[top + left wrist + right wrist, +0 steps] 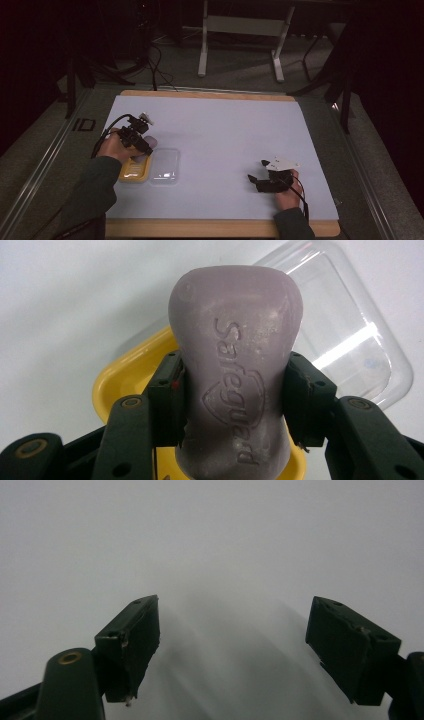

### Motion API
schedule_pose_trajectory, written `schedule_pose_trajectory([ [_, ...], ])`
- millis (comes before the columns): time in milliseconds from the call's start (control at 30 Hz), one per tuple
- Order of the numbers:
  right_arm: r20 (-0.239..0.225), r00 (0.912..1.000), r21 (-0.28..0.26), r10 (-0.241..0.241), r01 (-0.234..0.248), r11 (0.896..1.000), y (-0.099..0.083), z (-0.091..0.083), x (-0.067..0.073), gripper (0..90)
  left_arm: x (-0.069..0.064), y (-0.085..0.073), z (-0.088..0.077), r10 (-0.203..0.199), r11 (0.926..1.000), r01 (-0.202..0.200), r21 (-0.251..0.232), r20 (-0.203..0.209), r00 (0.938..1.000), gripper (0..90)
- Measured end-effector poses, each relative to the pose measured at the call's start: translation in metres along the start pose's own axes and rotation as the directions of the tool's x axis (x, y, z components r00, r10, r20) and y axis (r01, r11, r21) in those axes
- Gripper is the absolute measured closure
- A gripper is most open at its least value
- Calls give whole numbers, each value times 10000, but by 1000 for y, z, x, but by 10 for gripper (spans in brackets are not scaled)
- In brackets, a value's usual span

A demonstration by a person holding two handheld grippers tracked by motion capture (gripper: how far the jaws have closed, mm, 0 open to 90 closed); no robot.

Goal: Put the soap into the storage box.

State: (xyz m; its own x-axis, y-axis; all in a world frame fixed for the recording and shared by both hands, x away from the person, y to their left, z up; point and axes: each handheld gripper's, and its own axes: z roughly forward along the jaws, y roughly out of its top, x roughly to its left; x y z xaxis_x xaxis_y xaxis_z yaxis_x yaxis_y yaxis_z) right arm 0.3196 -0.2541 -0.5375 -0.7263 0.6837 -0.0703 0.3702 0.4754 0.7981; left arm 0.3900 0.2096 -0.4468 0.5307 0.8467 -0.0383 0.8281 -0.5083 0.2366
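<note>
The left gripper [145,146] sits at the near left of the bench [225,130], its jaws clamped on a purple soap bar [235,385]. In the left gripper view the two black pads press the bar's narrow waist from either side, and the bar stands up between them with its rounded end far from the camera; raised lettering and a shield mark run along its face. Under the bar lies a yellow dish [122,377], whose rim shows left of the jaws and again at the bottom right. Whether the soap touches the dish I cannot tell. From the high view the soap [150,143] shows as a pale spot at the jaw tips, over the far end of the dish [134,172].

Just right of the dish, touching or nearly touching it, lies a clear lid [165,166], flat on the bench; in the left gripper view the lid [350,335] is behind and to the right of the soap, catching a bright streak of light.

The right gripper [254,170] rests at the near right, well apart from the dish and lid, held by the right hand [287,195]. Its jaws stand wide apart with nothing between them, just bare white surface below
</note>
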Motion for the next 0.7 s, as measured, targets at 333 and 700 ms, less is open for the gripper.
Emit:
schedule_pose_trajectory([
  [333, 5, 10000, -2, -31, 31, 10000, 0, 0, 0, 212, 9, -13, 4, -469, 9989, 469, 79, -57, 9989, 499],
  [700, 18, 10000, 3, -50, 50, 10000, 0, 0, 0, 212, 14, -25, 16, -752, 9964, 753, 399, -25, 9972, 498],
])
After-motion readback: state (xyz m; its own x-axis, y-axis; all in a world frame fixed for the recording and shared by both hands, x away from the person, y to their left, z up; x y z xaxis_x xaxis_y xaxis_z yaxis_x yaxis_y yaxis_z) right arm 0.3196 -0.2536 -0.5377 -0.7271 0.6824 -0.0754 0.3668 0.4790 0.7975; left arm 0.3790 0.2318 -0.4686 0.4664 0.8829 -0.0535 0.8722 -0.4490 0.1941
